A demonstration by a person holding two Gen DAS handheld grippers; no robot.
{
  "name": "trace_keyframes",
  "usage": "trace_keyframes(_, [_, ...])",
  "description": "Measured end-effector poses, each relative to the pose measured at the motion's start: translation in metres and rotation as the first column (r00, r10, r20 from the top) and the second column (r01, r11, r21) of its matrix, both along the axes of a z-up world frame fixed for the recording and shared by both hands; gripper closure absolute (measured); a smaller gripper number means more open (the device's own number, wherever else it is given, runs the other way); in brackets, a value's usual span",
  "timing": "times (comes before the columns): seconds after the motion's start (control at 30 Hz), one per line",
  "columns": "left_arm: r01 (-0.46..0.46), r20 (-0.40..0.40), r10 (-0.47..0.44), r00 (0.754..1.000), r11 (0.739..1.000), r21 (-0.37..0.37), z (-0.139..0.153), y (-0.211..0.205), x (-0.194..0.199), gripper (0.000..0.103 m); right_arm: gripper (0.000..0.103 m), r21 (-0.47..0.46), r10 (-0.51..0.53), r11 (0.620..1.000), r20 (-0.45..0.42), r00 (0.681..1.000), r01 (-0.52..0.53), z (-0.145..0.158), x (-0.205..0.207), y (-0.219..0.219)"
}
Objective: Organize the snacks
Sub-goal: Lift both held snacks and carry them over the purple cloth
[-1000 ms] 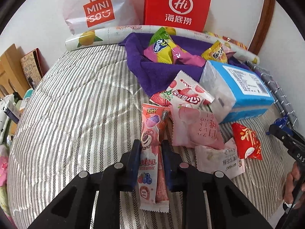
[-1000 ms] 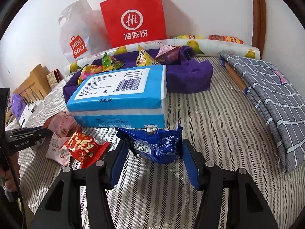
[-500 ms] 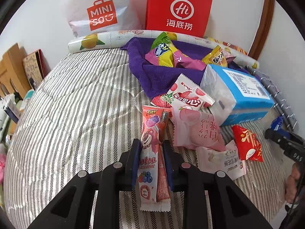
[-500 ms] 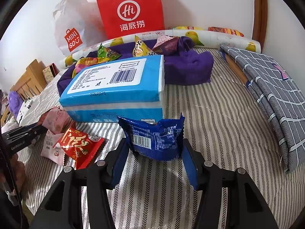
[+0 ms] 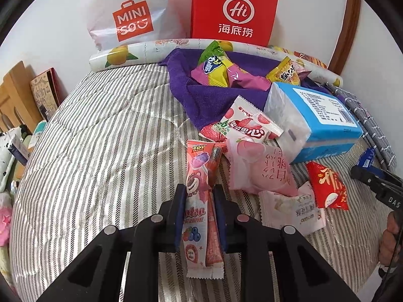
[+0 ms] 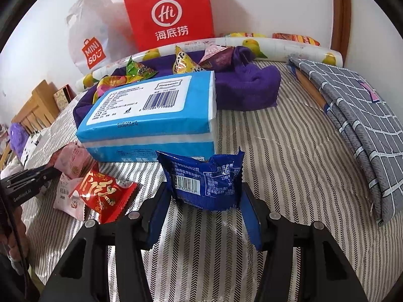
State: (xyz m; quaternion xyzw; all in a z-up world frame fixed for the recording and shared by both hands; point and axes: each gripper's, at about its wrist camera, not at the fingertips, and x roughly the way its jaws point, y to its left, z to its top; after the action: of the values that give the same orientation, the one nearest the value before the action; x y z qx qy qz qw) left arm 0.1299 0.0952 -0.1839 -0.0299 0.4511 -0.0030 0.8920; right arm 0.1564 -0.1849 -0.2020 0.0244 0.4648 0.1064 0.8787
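Observation:
On the striped bed cover lies a long pink lollipop packet [image 5: 199, 201], and my left gripper [image 5: 199, 193] is shut on its middle. My right gripper [image 6: 204, 188] is shut on a crumpled blue snack packet [image 6: 204, 183], just in front of a blue tissue pack [image 6: 151, 110]. Loose snacks lie between the two grippers: a red packet [image 5: 327, 188], pink packets [image 5: 259, 168] and a strawberry packet [image 5: 249, 125]. More snacks sit on a purple towel [image 5: 201, 95] at the back. The right gripper's tip [image 5: 372, 178] shows at the left wrist view's right edge.
A red paper bag [image 5: 234, 10] and a white plastic bag [image 5: 131, 17] lean on the wall behind a rolled fruit-print mat [image 5: 121, 55]. A folded grey checked cloth [image 6: 352, 115] lies at the right. Wooden furniture [image 5: 15, 95] stands beyond the bed's left edge.
The right gripper's fingers have drawn slightly closer on the blue packet, which looks more crumpled. The left gripper keeps its hold on the lollipop packet.

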Motion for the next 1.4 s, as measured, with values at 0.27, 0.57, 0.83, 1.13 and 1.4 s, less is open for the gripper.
trace_keyframes(0.27, [0.009, 0.000, -0.009, 1.000, 0.998, -0.057, 0.024, 0.012, -0.010, 0.083, 0.053, -0.001, -0.002, 1.000, 0.001, 1.000, 0.002, 0.009, -0.014, 0.002])
trace_keyframes(0.57, [0.028, 0.041, -0.024, 0.999, 0.995, -0.099, 0.066, 0.008, -0.015, 0.083, 0.054, 0.004, 0.006, 1.000, 0.078, 0.997, -0.007, 0.055, -0.028, 0.008])
trace_keyframes(0.83, [0.095, 0.065, -0.086, 0.994, 0.983, -0.160, 0.091, -0.018, -0.007, 0.083, 0.053, -0.014, 0.038, 0.999, 0.167, 0.985, -0.036, 0.097, -0.033, 0.013])
trace_keyframes(1.13, [0.148, 0.086, -0.134, 0.987, 0.971, -0.187, 0.112, -0.043, 0.009, 0.083, 0.053, 0.004, 0.025, 1.000, 0.200, 0.979, -0.026, 0.125, -0.022, 0.006])
trace_keyframes(1.4, [0.169, 0.099, -0.152, 0.983, 0.965, -0.198, 0.124, -0.054, 0.030, 0.083, 0.053, 0.017, 0.016, 1.000, 0.213, 0.977, -0.020, 0.137, -0.003, 0.004])
